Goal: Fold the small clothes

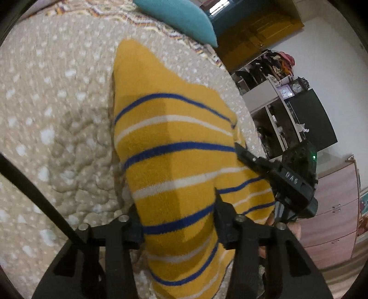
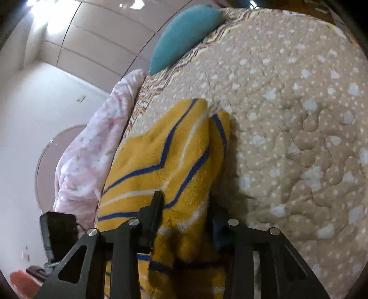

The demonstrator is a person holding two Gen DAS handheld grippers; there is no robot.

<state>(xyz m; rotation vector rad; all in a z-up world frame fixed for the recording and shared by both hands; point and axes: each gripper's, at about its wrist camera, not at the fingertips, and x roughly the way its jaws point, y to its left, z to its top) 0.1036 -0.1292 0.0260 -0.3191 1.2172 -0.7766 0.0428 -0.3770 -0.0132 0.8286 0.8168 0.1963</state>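
The left claw (image 1: 177,220) and right claw (image 2: 186,220) each grip an edge of the striped sweater (image 1: 174,147), which lies on the bed (image 1: 57,103) below the pillow (image 1: 181,16).

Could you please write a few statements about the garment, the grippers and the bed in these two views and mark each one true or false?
1. The garment is yellow with blue and white stripes. True.
2. It lies on a bare wooden table. False: it lies on a beige quilted bedspread with pale dots.
3. Both the left gripper and the right gripper have yellow fabric between their fingers. True.
4. The pillow at the far end of the bed is red. False: it is teal.
5. A pale pink floral blanket lies beside the garment in the right wrist view. True.
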